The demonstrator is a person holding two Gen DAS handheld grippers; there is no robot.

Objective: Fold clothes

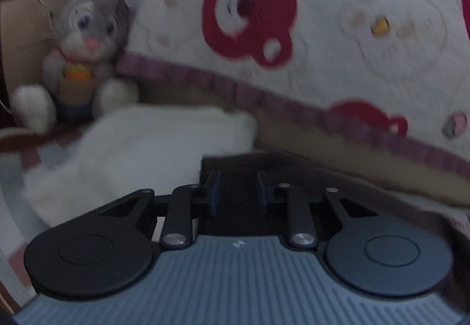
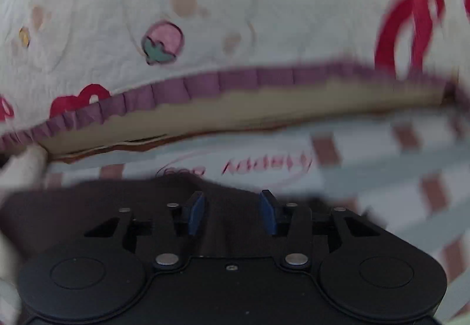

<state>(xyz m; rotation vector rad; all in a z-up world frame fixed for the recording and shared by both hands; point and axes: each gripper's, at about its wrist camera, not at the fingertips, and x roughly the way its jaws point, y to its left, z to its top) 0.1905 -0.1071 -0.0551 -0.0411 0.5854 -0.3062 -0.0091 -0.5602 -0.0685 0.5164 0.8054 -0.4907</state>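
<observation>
A dark garment (image 1: 235,166) lies on the bed right in front of my left gripper (image 1: 238,188), whose blue-padded jaws are open with the dark cloth between and under them. The same dark garment (image 2: 88,207) spreads under my right gripper (image 2: 232,212), which is also open over it. A folded white garment (image 1: 141,148) lies to the left of the dark one. Both views are blurred.
A quilt with red bear prints and a purple frilled hem (image 1: 323,31) (image 2: 205,16) is piled behind. A grey plush rabbit (image 1: 82,55) sits at the back left against the headboard. The striped bedsheet (image 2: 382,154) shows to the right.
</observation>
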